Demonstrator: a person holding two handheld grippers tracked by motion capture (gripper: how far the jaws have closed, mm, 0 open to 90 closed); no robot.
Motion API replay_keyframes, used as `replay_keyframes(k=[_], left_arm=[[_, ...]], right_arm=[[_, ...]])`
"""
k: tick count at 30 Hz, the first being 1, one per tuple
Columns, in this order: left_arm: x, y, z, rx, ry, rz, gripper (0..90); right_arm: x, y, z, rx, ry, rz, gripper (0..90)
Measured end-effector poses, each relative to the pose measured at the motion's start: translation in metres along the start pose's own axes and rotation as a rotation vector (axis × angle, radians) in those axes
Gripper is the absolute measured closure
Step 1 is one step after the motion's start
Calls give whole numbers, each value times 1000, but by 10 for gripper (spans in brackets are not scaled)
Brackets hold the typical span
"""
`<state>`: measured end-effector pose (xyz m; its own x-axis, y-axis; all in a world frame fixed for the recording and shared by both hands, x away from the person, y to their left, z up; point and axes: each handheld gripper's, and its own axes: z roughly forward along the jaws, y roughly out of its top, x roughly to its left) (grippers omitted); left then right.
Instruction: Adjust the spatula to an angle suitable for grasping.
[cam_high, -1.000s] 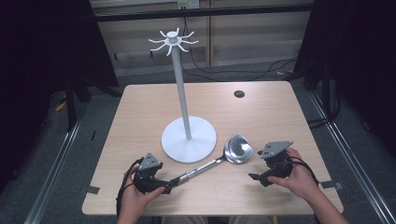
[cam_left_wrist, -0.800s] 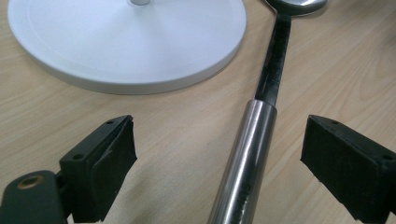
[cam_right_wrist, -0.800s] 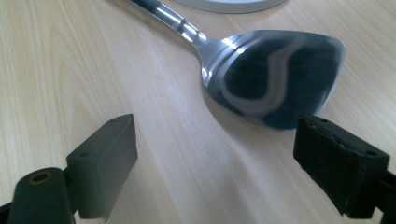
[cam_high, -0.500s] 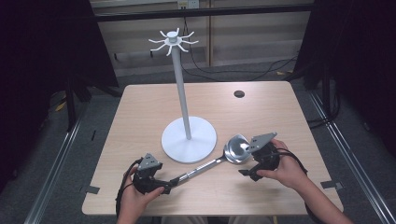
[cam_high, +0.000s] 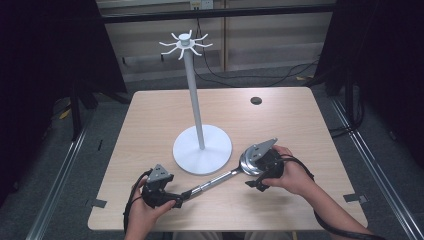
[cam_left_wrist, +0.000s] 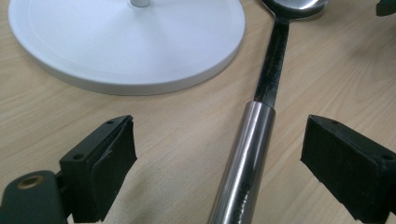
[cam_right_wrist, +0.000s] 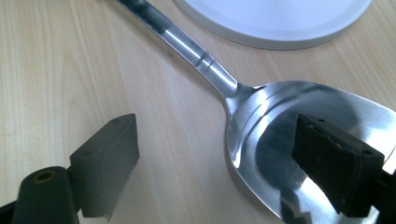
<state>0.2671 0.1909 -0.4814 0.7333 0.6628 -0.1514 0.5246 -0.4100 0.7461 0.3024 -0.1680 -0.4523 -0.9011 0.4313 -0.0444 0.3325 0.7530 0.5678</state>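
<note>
on the wooden table (cam_high: 300, 125), just beside the white stand base (cam_high: 202, 150), a steel ladle (cam_high: 220, 179) is laid flat, its handle straddled by the wide-open left gripper (cam_left_wrist: 219, 158) and its bowl by the equally open right gripper (cam_right_wrist: 215, 168), nothing being gripped.

Right gripper (cam_right_wrist: 224, 163) jaws spread wide above the wooden tabletop (cam_right_wrist: 56, 70). Steel spatula (cam_right_wrist: 299, 144) lies flat; its blade sits under the right-hand jaw, and the neck falls between the jaws. Handle runs to the upper left. White stand base (cam_right_wrist: 280, 18) at top edge, just beside the handle.
</note>
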Motion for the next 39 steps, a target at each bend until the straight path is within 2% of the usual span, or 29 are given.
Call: replay_keyframes(k=[8, 20, 21, 22, 24, 27, 31, 33, 39], left_arm=[[0, 0, -1, -8, -3, -8, 99], [1, 0, -1, -1, 2, -1, 99], [2, 0, -1, -1, 2, -1, 99], [2, 0, -1, 1, 5, 0, 99], [2, -1, -1, 0, 7, -1, 99], [2, -1, -1, 3, 3, -5, 100], [3, -1, -1, 0, 1, -3, 100], [3, -1, -1, 0, 6, -4, 100], [3, 0, -1, 2, 16, 2, 101]], right_arm=[[2, 12, 12, 24, 10, -32, 151], [7, 30, 33, 21, 24, -87, 184], [8, 31, 35, 24, 30, -73, 189], [7, 31, 38, 21, 36, -86, 196], [7, 31, 42, 27, 40, -76, 205], [4, 31, 48, 24, 48, -89, 232], [4, 31, 52, 9, 65, -89, 257], [4, 31, 54, 13, 73, -77, 265], [5, 32, 60, 19, 84, -80, 286]])
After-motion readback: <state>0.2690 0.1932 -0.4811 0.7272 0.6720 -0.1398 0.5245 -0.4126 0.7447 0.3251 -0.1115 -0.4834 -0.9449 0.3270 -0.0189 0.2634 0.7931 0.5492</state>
